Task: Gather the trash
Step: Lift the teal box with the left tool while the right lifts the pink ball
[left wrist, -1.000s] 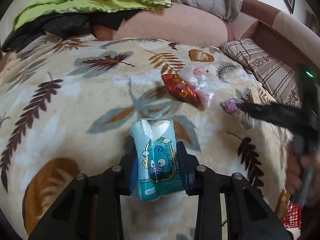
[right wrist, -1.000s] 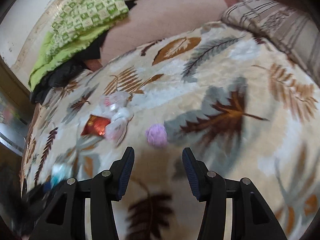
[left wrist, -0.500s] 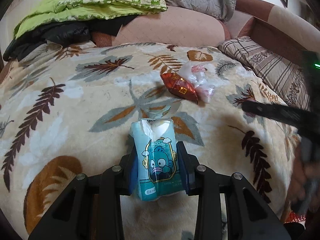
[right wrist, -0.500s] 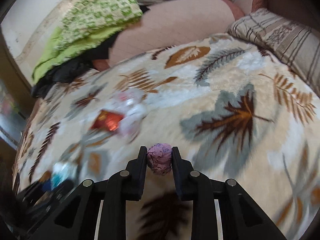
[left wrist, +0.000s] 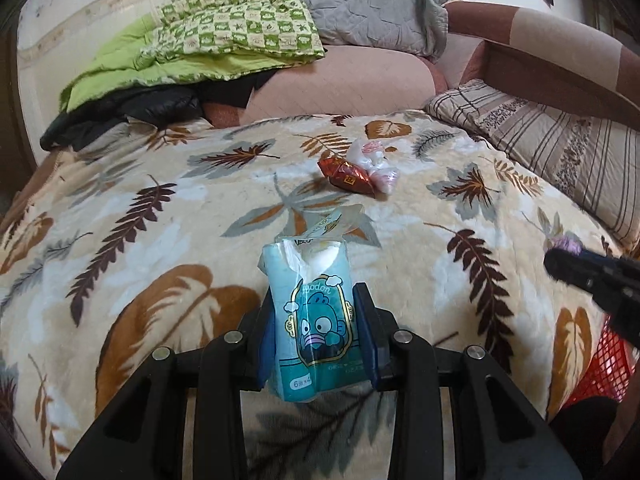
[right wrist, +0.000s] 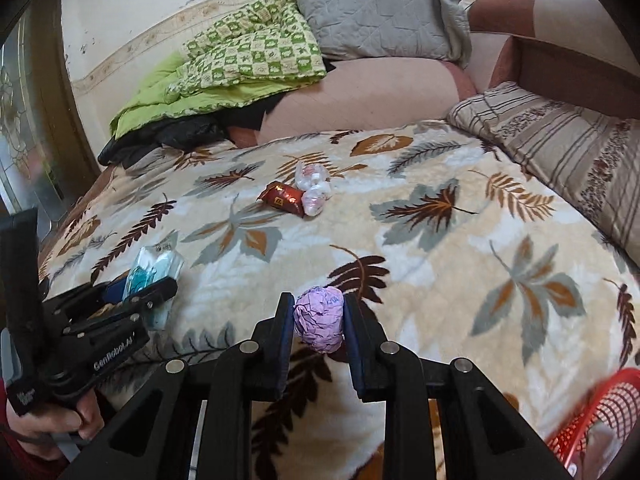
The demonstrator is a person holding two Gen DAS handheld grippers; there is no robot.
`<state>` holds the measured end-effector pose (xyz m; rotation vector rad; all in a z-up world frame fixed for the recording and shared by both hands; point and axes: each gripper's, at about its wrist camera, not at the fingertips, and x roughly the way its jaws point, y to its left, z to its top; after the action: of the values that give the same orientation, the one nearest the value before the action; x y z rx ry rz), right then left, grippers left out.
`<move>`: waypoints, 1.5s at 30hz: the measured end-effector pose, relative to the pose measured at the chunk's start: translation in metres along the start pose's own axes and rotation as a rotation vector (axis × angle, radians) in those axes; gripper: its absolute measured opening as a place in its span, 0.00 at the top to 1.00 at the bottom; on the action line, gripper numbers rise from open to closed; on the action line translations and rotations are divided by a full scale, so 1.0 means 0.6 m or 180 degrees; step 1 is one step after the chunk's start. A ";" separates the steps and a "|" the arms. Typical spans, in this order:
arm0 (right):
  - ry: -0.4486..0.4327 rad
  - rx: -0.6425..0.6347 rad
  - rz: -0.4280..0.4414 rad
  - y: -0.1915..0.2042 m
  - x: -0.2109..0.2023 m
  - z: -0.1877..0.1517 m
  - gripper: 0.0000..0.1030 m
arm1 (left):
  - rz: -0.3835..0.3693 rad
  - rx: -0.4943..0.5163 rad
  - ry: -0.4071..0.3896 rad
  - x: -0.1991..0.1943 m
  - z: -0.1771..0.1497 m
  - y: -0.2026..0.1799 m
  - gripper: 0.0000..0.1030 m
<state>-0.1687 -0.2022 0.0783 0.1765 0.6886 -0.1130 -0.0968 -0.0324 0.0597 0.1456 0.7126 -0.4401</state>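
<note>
So on the left we've got the left gripper (left wrist: 316, 344) with its fingers pinching a teal tissue pack (left wrist: 314, 320) that has a cartoon fish face on it, the pack standing upright between the pads with its torn-open top and a bit of white tissue poking out. In the right wrist view we can see the same pack (right wrist: 154, 270) off at the left edge, and a hand (right wrist: 76, 416) wrapped around that gripper's handle. All of it sits over a bed covered by a cream leaf-print blanket (left wrist: 160, 240). Further out on the blanket, roughly mid-bed, there's a red foil wrapper (left wrist: 347, 175) lying flat with some crumpled clear plastic wrappers (left wrist: 374, 162) touching it on its right side. Moving right, the right gripper (right wrist: 318, 320) has its fingers clamped on a crumpled purple paper ball (right wrist: 319, 318), held just above the blanket near the bed's front edge. At the far right, down low, we can make out a red mesh basket (right wrist: 600, 416) beside the bed. Up at the back there's a green checkered quilt (right wrist: 248, 60), a grey pillow (right wrist: 376, 16) and a striped pillow (right wrist: 560, 148) along the right side
</note>
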 end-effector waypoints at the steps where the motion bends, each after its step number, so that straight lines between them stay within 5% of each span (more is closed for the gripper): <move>1: -0.0025 -0.0012 -0.0025 0.001 -0.004 -0.002 0.75 | 0.0017 0.0017 -0.0006 -0.001 -0.003 -0.003 0.68; 45: 0.0079 -0.0030 -0.0224 0.006 0.012 -0.008 0.75 | 0.0028 0.0124 -0.0105 0.012 -0.016 -0.010 0.67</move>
<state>-0.1657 -0.1978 0.0708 0.1448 0.7200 -0.1752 -0.1004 -0.0375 0.0477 0.1777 0.6710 -0.4474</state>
